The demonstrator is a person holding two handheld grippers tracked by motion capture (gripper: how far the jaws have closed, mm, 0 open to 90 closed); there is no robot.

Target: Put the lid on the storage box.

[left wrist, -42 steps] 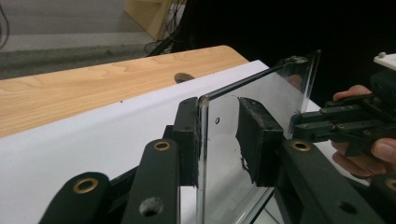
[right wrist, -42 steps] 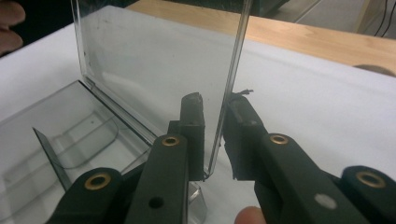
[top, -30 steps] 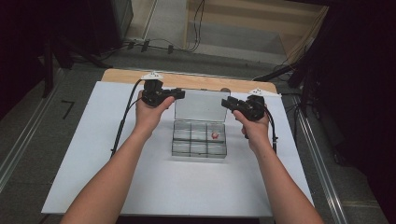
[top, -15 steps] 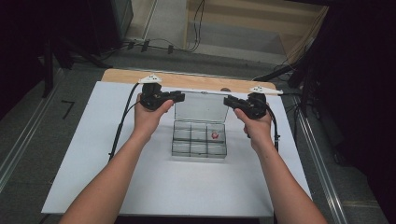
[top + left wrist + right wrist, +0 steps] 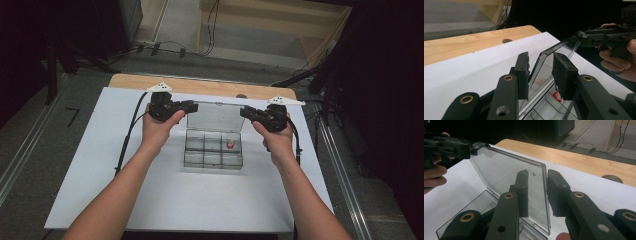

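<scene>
A clear plastic compartment box sits mid-board with its lid standing up behind it. A small red thing lies in a right-hand compartment. My left gripper is at the lid's top left corner. In the left gripper view the lid's edge runs between the jaws of that gripper, clear of both pads; they have just been opening slightly. My right gripper is at the top right corner. Its jaws have just been closing around the lid, with a gap still showing.
The box rests on a white board laid over a wooden tabletop. Cables trail from both grippers down the board's sides. Dark stands and floor cables lie beyond the table's far edge.
Both hands have stayed at the lid's top corners. The lid stands much as it did.
</scene>
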